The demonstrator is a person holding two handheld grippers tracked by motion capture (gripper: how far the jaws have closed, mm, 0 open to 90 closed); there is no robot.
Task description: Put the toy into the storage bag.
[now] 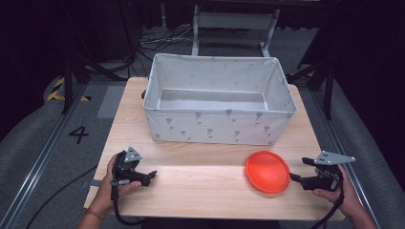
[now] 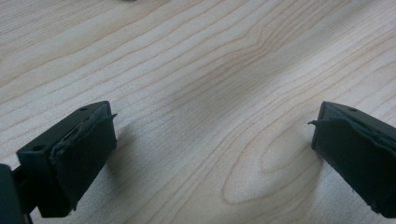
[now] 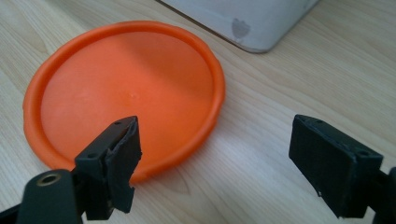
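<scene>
1. Pale wooden worktop (image 1: 205,186) lies before you, dark floor around it.
2. Your orange disc (image 1: 268,171) lies flat just in front of the grey fabric bin (image 1: 218,98), toward its right corner, not touching it.
3. Your right gripper (image 1: 300,169) sits just right of the disc, fingers (image 3: 119,161) apart, one above its rim.
4. Your left gripper (image 1: 152,174) rests well left of the disc, fingers (image 2: 77,154) apart over bare wood.

Grey fabric bin (image 1: 217,126) at table (image 1: 200,191) far edge, centred. Orange disc (image 1: 267,171) near front-right. Left claw (image 1: 152,174) front-left, right claw (image 1: 299,170) beside disc, jaws apart.
</scene>
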